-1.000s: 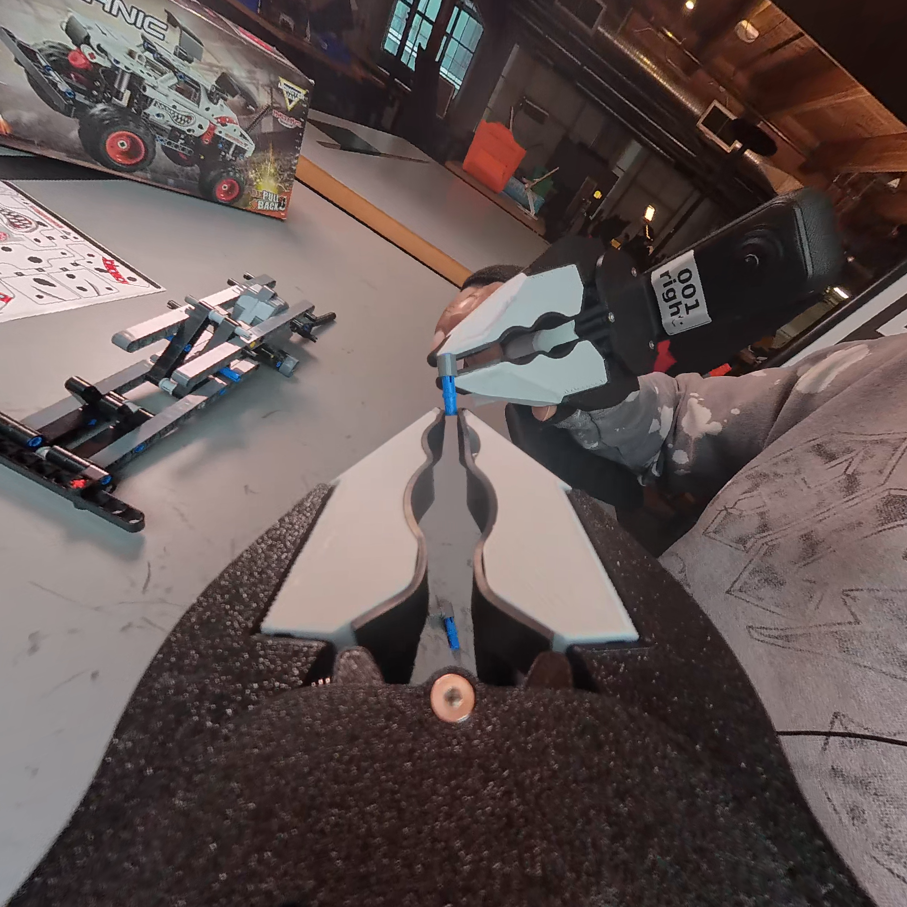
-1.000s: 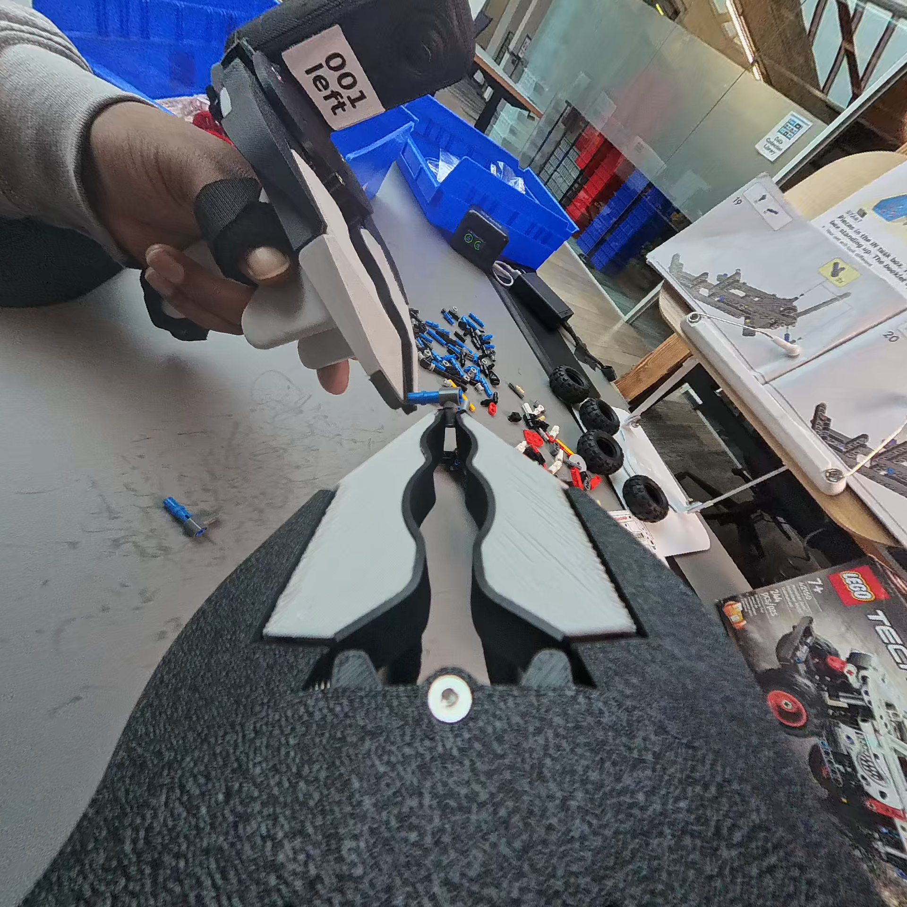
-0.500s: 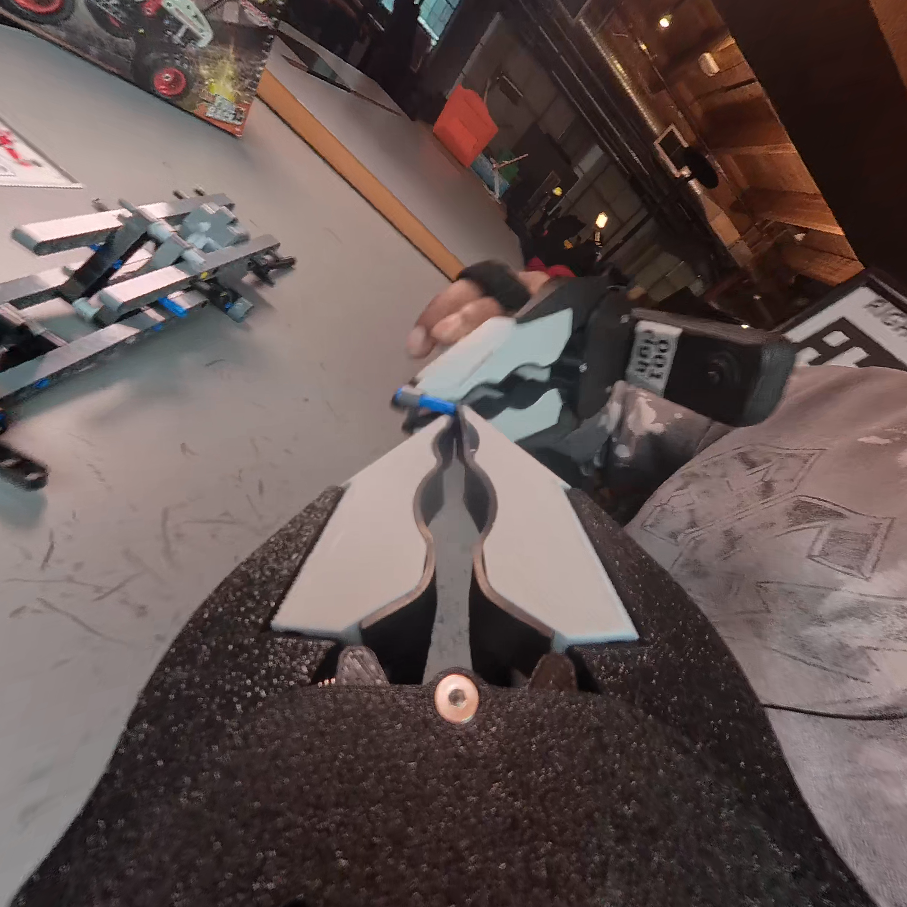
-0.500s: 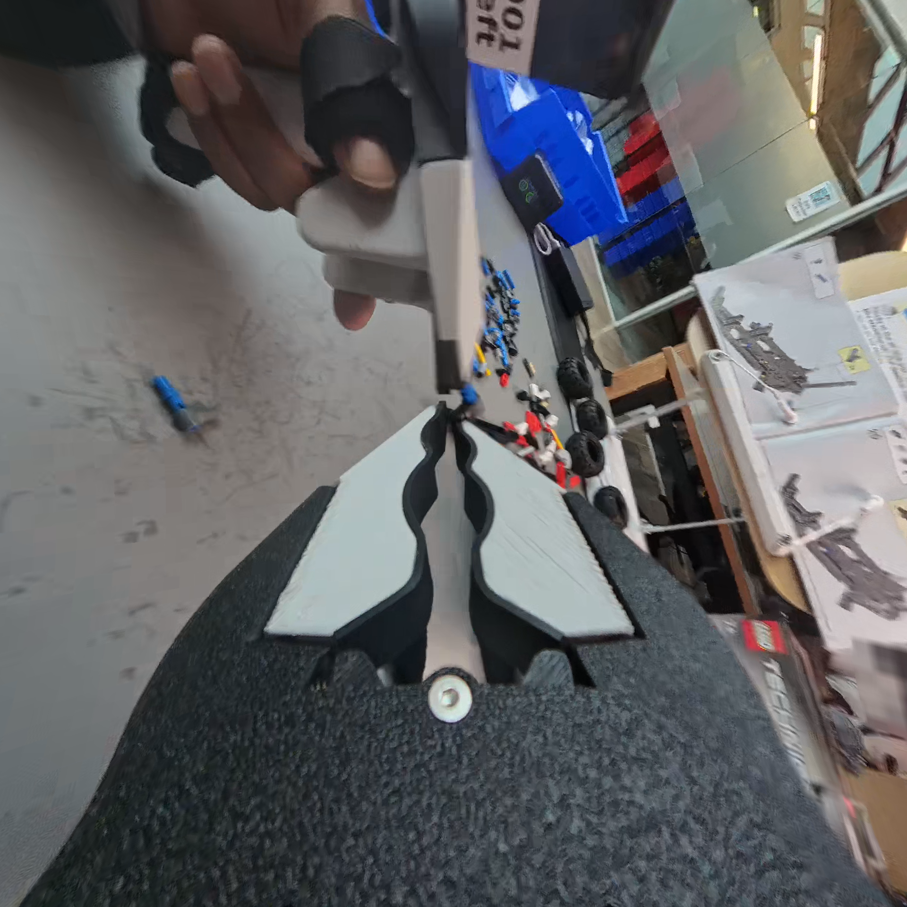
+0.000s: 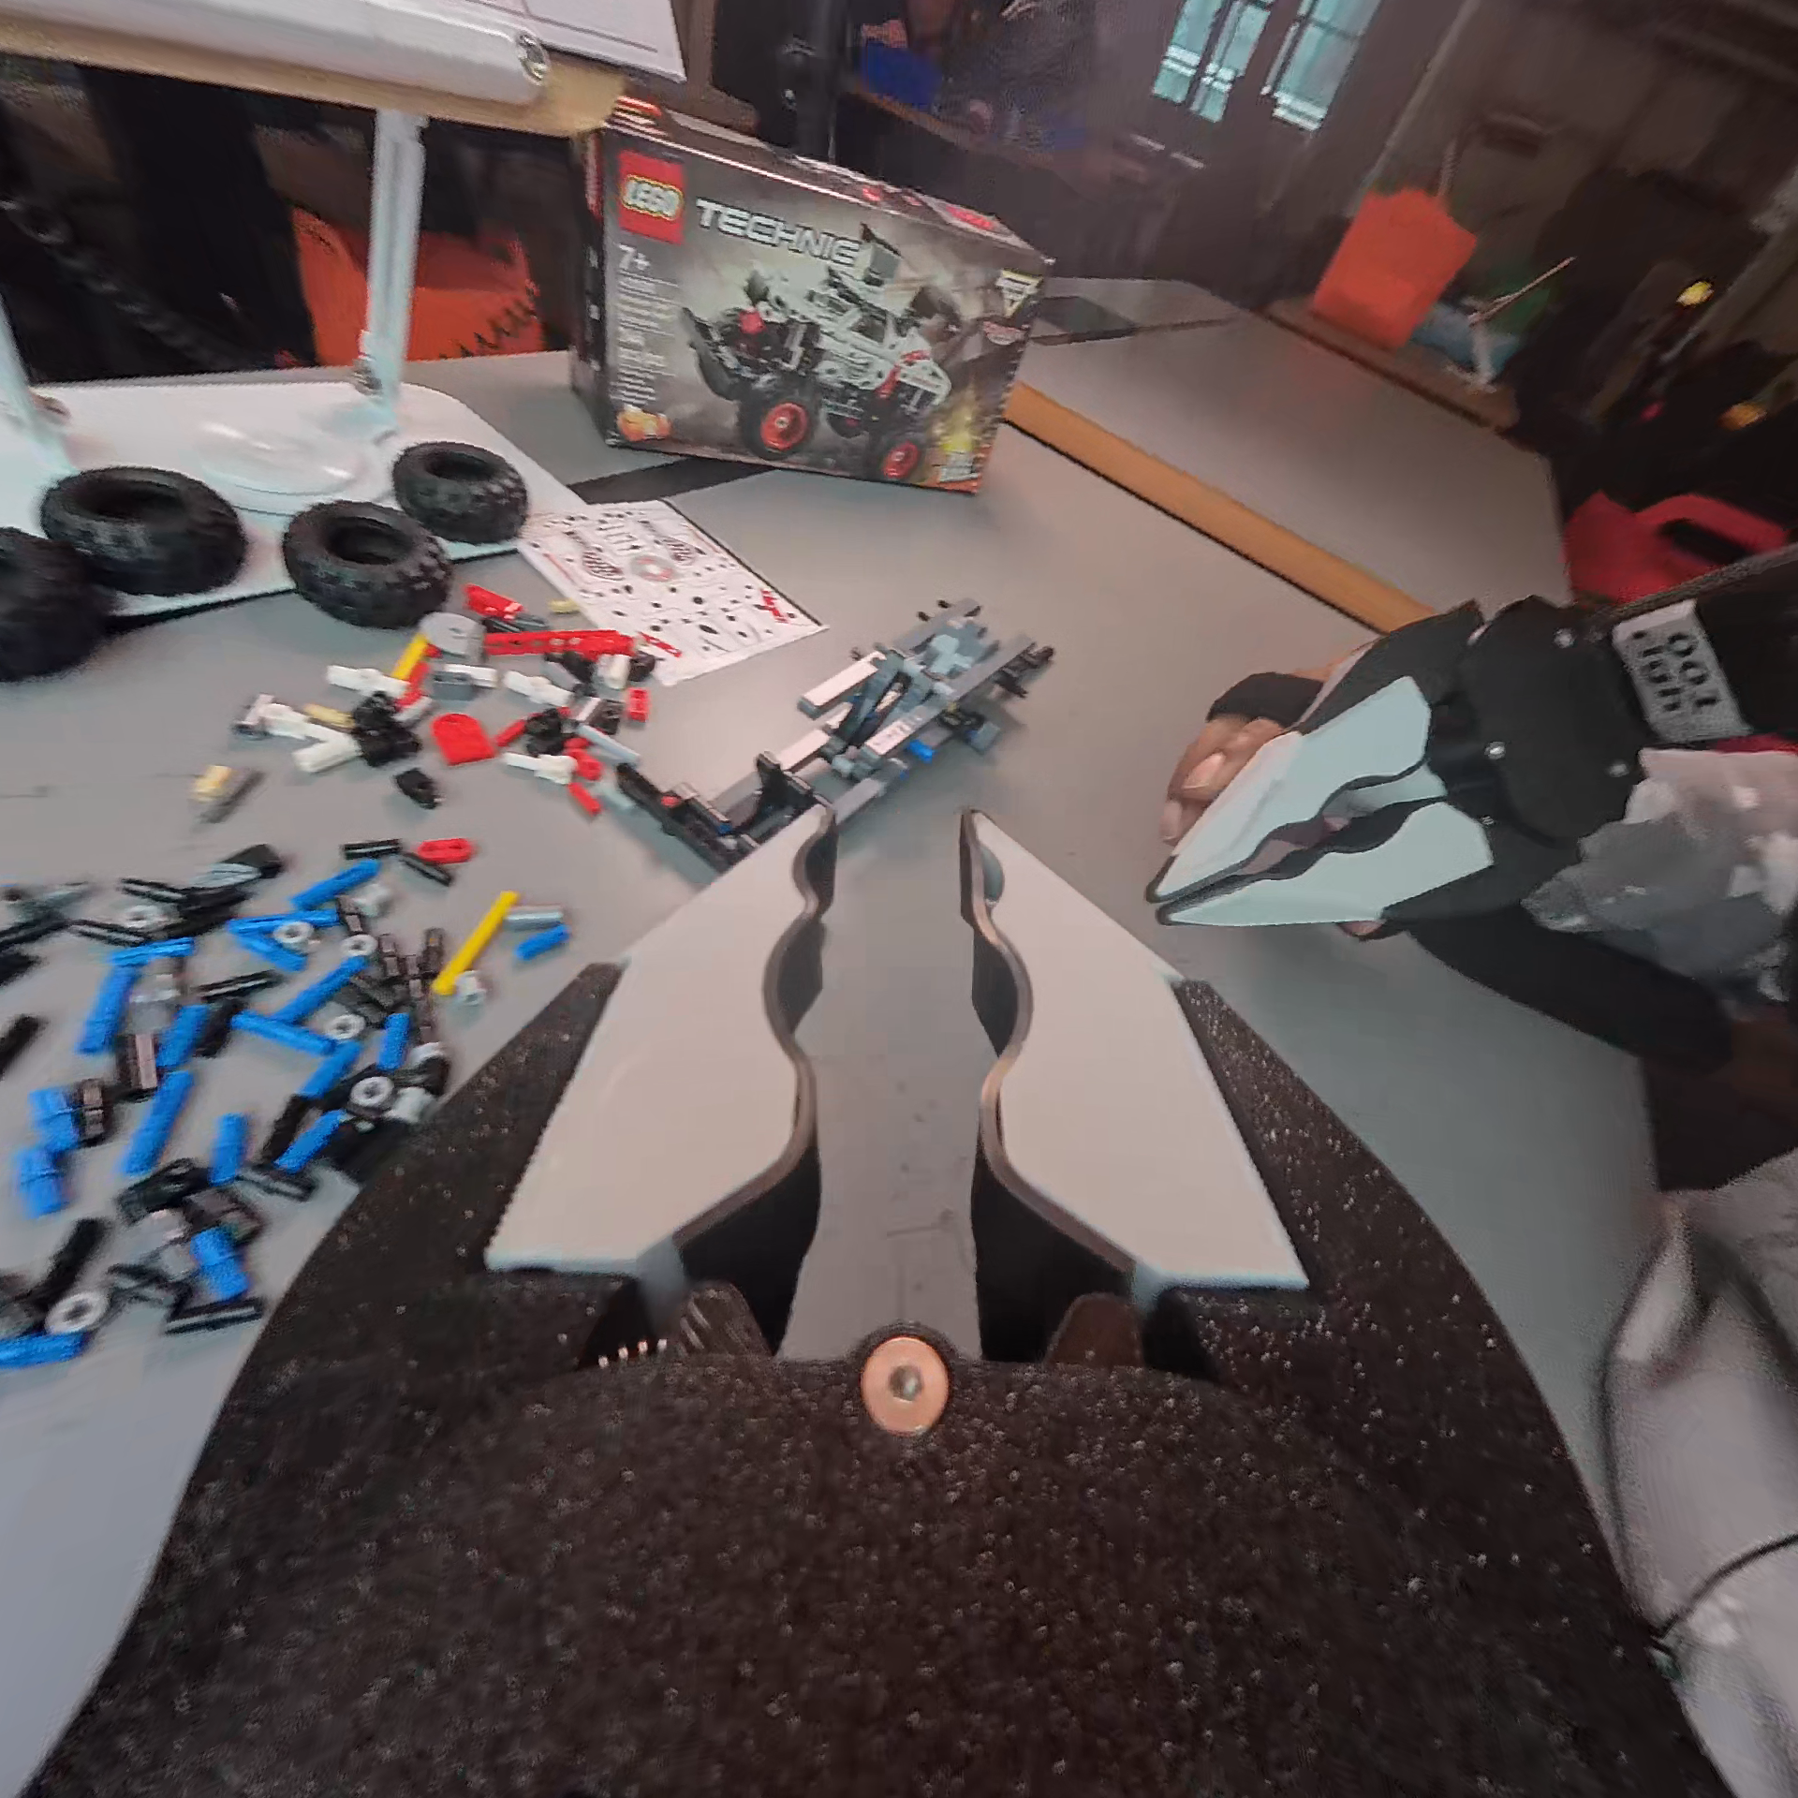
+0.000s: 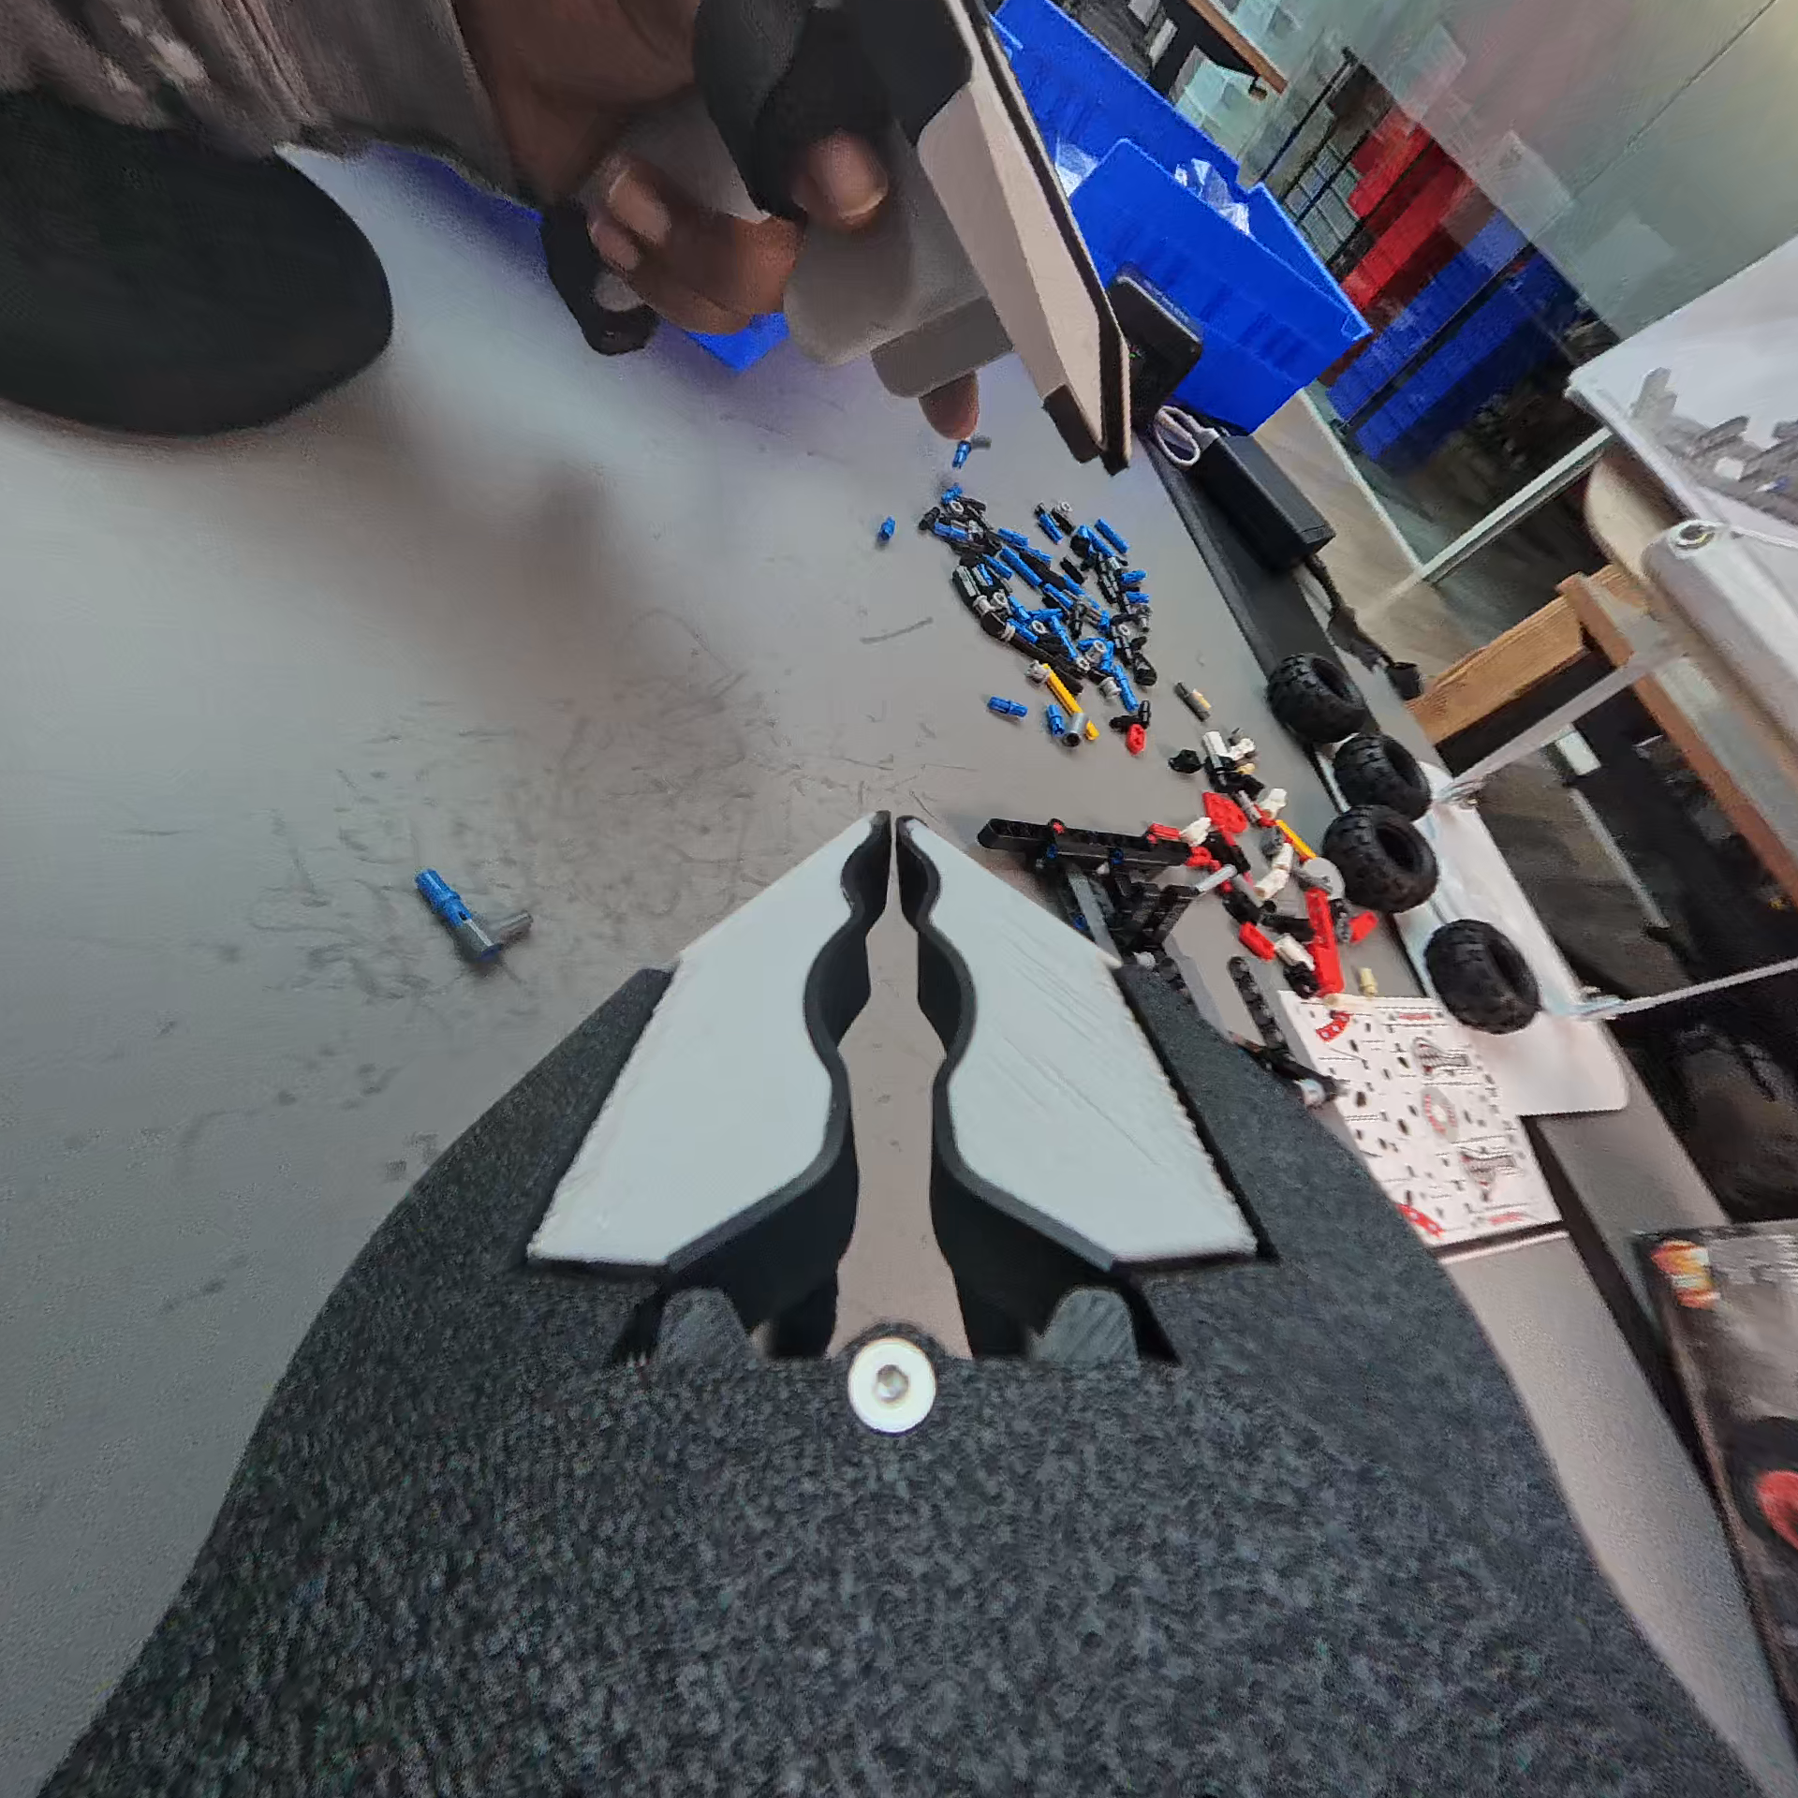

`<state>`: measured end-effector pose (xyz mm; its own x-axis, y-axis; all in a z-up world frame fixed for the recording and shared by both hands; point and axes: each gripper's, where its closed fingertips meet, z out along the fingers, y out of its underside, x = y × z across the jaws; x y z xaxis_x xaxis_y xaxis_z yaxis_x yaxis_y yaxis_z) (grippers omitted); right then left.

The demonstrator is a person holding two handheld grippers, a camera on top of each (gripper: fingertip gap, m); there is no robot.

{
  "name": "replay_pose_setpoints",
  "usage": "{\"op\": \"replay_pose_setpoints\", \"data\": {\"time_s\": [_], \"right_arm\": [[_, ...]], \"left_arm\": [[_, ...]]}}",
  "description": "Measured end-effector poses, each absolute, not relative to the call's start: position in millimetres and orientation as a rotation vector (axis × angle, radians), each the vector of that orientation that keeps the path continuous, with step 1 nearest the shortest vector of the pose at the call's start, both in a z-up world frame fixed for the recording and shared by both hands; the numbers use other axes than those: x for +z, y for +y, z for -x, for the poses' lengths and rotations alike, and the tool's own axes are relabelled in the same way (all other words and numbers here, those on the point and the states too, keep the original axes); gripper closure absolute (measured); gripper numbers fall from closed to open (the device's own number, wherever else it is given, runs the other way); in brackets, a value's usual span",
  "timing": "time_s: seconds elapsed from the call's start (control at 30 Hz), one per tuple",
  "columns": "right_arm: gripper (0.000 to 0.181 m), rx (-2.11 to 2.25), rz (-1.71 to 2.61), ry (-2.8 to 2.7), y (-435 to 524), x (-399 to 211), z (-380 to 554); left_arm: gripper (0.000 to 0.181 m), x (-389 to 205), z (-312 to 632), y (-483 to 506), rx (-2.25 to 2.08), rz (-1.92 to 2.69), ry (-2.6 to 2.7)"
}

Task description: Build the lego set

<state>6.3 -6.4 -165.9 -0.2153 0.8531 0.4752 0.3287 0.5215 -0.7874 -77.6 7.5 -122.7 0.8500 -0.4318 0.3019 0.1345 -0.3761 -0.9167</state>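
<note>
My left gripper (image 5: 897, 827) is open and empty above the grey table (image 5: 1362, 1022). My right gripper (image 6: 893, 825) is shut, with nothing showing between its tips; it also shows at the right of the left wrist view (image 5: 1163, 900). The half-built grey and black chassis (image 5: 876, 720) lies just beyond my left fingertips. A blue pin in a grey connector (image 6: 472, 910) lies on the table left of my right gripper. A small blue and grey piece (image 6: 963, 449) shows just under the left hand; I cannot tell whether it rests on the table.
Loose blue and black pins (image 5: 243, 1031) and red, white and black parts (image 5: 506, 701) lie on the left. Black tyres (image 5: 365, 559), a sticker sheet (image 5: 671, 584) and the set's box (image 5: 808, 302) stand behind. Blue bins (image 6: 1197, 233) line the far edge. The tips of one gripper are about 10 cm away from the tips of the other.
The two grippers met tip to tip on a blue pin; now they are apart. My left gripper has opened and swung toward the parts piles. The blue pin is no longer at either tip.
</note>
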Motion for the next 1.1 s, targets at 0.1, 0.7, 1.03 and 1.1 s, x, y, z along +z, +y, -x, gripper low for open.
{"op": "replay_pose_setpoints", "data": {"time_s": [0.1,0.7,1.03,1.1], "right_arm": [[0.158,0.781,1.067,-1.767,-7.4,-167.9,-4.9],[0.181,0.906,1.115,-1.684,7.2,-148.0,-18.3],[0.178,0.826,1.117,-1.703,15.3,-159.3,-21.4],[0.179,0.836,1.132,-1.702,17.4,-161.8,-22.2]], "left_arm": [[0.141,-124.8,96.0,7.5,-0.416,1.876,0.253],[0.157,-46.4,192.9,1.9,0.167,1.982,0.381],[0.154,-203.0,360.9,-9.1,0.304,2.854,0.843],[0.153,-218.7,361.6,-12.5,0.287,2.908,0.934]]}}
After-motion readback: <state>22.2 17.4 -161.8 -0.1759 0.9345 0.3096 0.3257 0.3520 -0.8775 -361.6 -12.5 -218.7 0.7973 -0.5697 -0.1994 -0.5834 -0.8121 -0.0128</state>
